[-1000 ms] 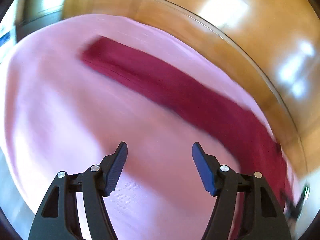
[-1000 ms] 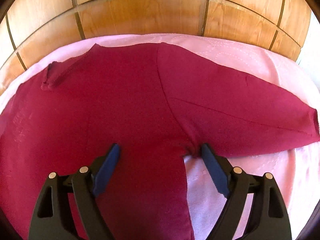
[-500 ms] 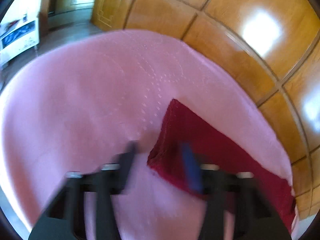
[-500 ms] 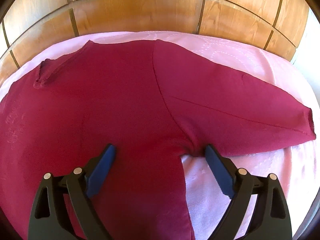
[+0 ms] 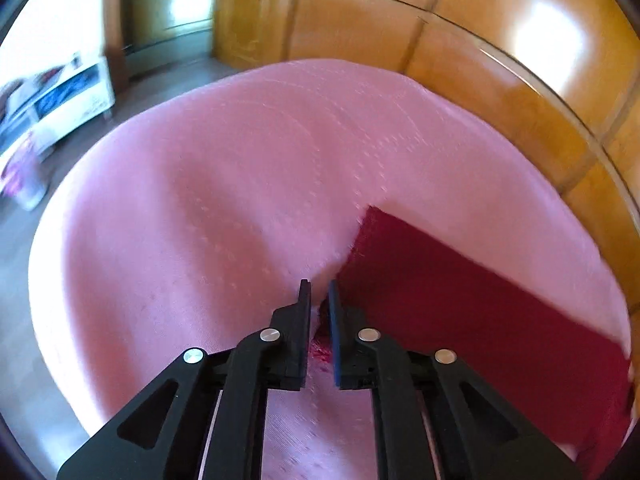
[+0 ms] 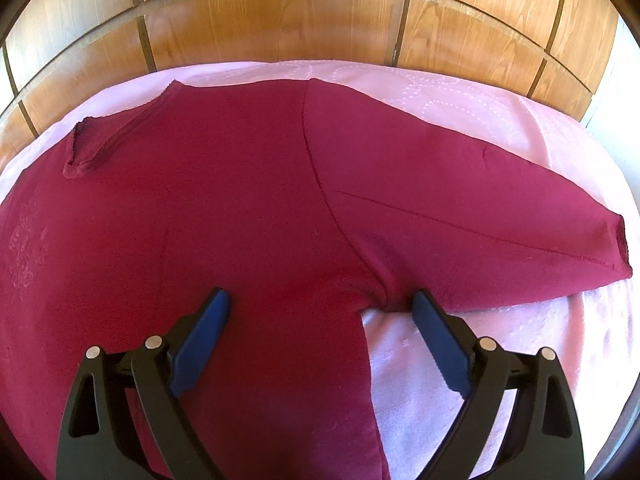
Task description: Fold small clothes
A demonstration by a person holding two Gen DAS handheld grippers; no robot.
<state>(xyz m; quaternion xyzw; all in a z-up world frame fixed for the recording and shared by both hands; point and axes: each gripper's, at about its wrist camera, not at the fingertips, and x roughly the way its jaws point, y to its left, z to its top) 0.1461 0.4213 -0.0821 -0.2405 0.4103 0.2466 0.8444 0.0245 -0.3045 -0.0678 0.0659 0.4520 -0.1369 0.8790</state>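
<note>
A dark red long-sleeved shirt (image 6: 248,216) lies flat on a pink bedspread (image 6: 472,96), neck hole at the left, one sleeve stretched out to the right. My right gripper (image 6: 320,300) is open, its fingers straddling the armpit where that sleeve meets the body. In the left wrist view the other red sleeve (image 5: 460,300) runs off to the right over the pink bedspread (image 5: 200,208). My left gripper (image 5: 319,288) is nearly shut at the sleeve's cuff corner, with a bit of red cloth showing between the jaws.
A wooden panelled headboard (image 6: 280,20) runs along the far side of the bed. In the left wrist view the bed's edge drops to a floor with a white low cabinet (image 5: 60,100) at the left.
My left gripper swung to the end of the sleeve and closed from wide open onto its cuff corner. My right gripper stayed open at the armpit, barely moving.
</note>
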